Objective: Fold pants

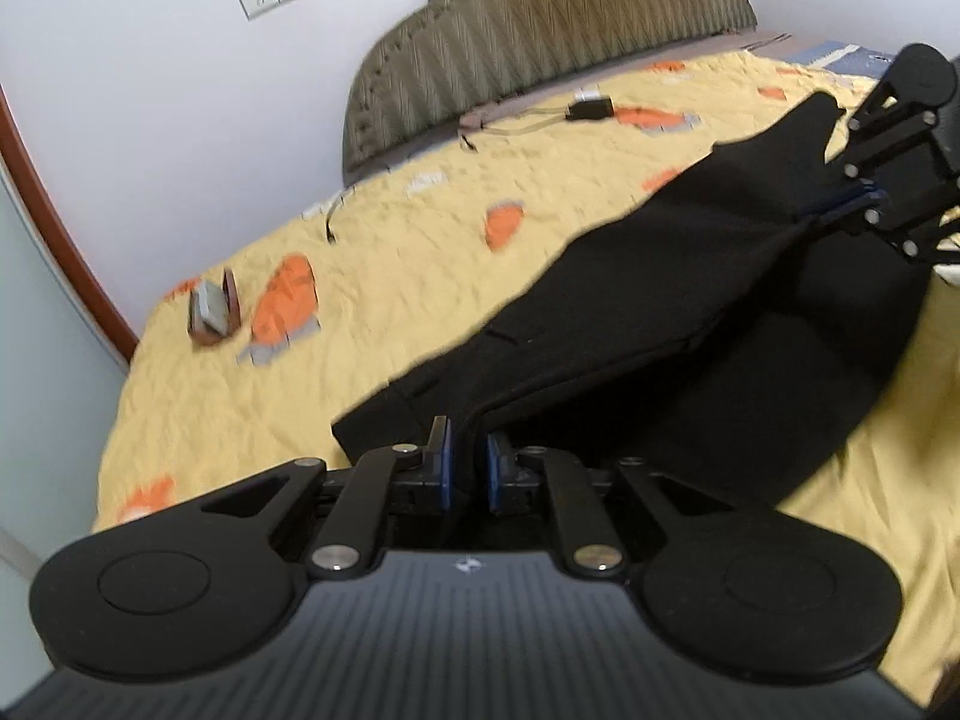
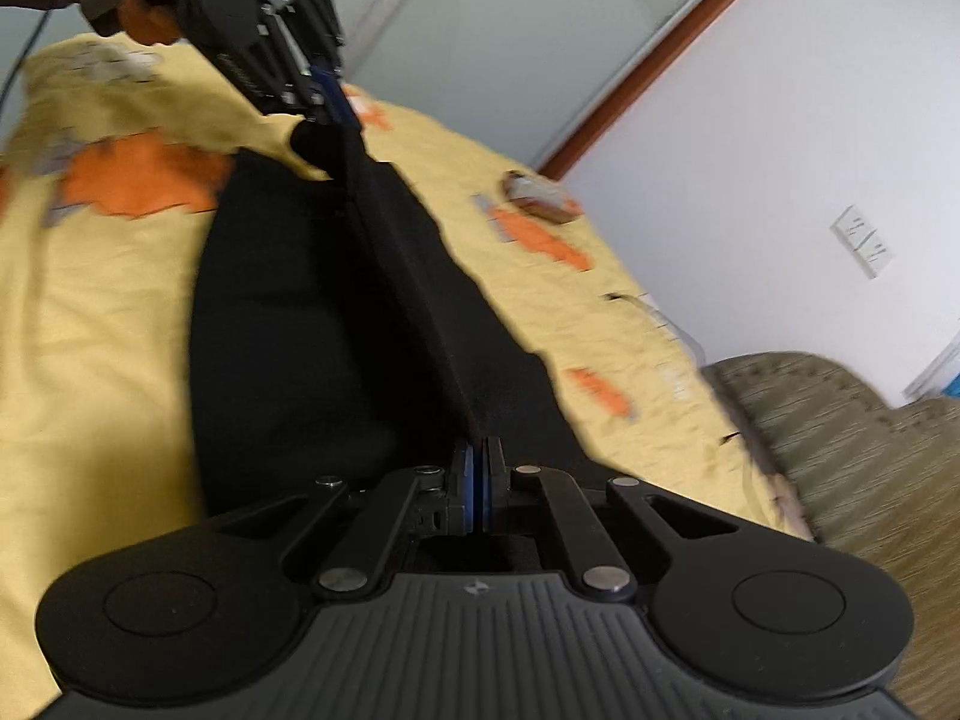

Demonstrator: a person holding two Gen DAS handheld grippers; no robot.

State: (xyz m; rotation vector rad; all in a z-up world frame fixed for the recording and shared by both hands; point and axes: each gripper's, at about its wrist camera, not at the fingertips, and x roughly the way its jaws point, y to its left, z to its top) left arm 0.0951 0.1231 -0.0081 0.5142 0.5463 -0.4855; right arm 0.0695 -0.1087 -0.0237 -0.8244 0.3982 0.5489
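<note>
Holding the black pants (image 1: 690, 300) stretched over the bed (image 1: 420, 228): left claw (image 1: 468, 456) and right claw (image 2: 477, 468) each pinch one end, long axis running between them.

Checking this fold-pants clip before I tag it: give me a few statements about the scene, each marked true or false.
1. Both grippers are shut on the black pants. True: left gripper, right gripper.
2. The pants lie flat, untouched. False: one edge is lifted taut between the grippers.
3. The bedspread is plain white. False: yellow with orange patches.
4. A small brown case sits on the bed. True.
5. The headboard is bare wood. False: it is padded fabric.
</note>
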